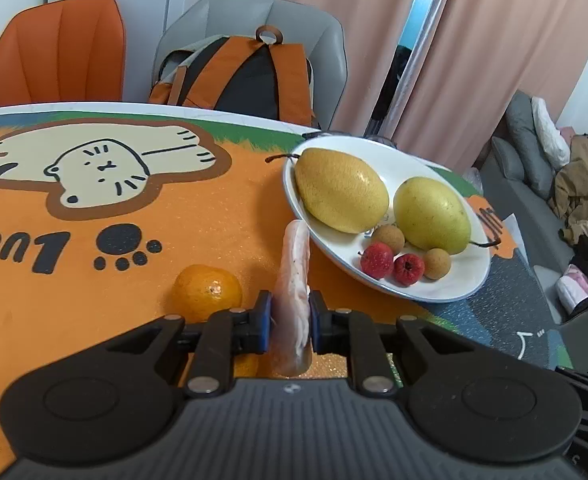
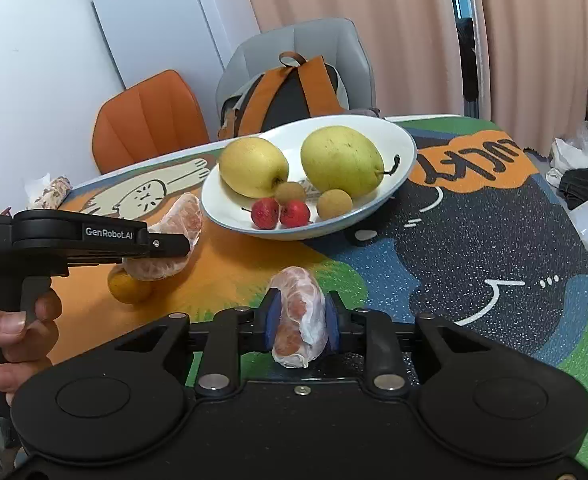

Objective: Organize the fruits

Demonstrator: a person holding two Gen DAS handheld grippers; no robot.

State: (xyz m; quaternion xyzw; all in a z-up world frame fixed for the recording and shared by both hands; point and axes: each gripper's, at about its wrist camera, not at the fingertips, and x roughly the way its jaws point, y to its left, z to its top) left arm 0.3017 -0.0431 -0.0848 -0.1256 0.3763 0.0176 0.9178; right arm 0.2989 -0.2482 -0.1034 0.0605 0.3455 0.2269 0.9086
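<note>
Both grippers clamped on peeled pomelo pieces: left gripper (image 1: 289,320) pinches a flat segment (image 1: 294,280), right gripper (image 2: 302,320) a thicker wedge (image 2: 300,316), both held above the mat, presumably bound for the plate (image 2: 398,160) of pears; tangerine (image 1: 207,292) remains loose on the mat

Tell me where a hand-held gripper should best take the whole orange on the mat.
Probably across the widest middle of the orange, coming from above. It is round, sits free on the mat, and offers no stem or edge to hold.
</note>
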